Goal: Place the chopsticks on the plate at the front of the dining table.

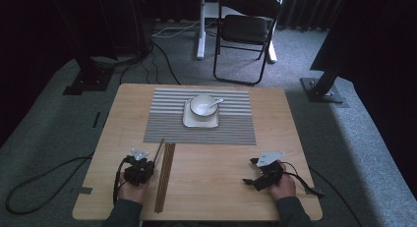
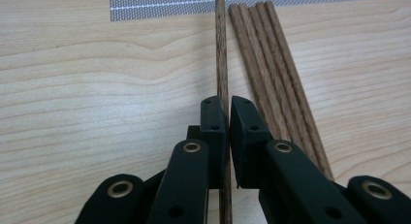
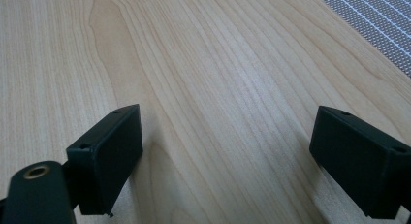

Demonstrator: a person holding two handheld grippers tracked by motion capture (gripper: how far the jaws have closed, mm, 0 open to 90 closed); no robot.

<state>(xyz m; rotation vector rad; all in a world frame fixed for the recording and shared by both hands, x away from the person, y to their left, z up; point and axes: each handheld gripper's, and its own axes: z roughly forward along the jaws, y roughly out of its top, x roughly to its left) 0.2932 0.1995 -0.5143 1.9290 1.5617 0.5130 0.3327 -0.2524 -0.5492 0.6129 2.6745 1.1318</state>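
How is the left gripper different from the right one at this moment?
The left gripper has its jaws shut on one brown chopstick; the right gripper has its jaws wide apart with nothing between them, just bare table. The left gripper sits beside the other chopsticks; the right gripper has none near it. Both are black, hand-held and low over the same wooden table.

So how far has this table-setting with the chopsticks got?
Already laid: the bowl with a spoon sits on its plate on the striped mat. In hand: the left gripper is shut on one chopstick, angled away from the other chopsticks lying together on the table. The right gripper is open over bare wood. Left, probably: placing chopsticks by the bowl.
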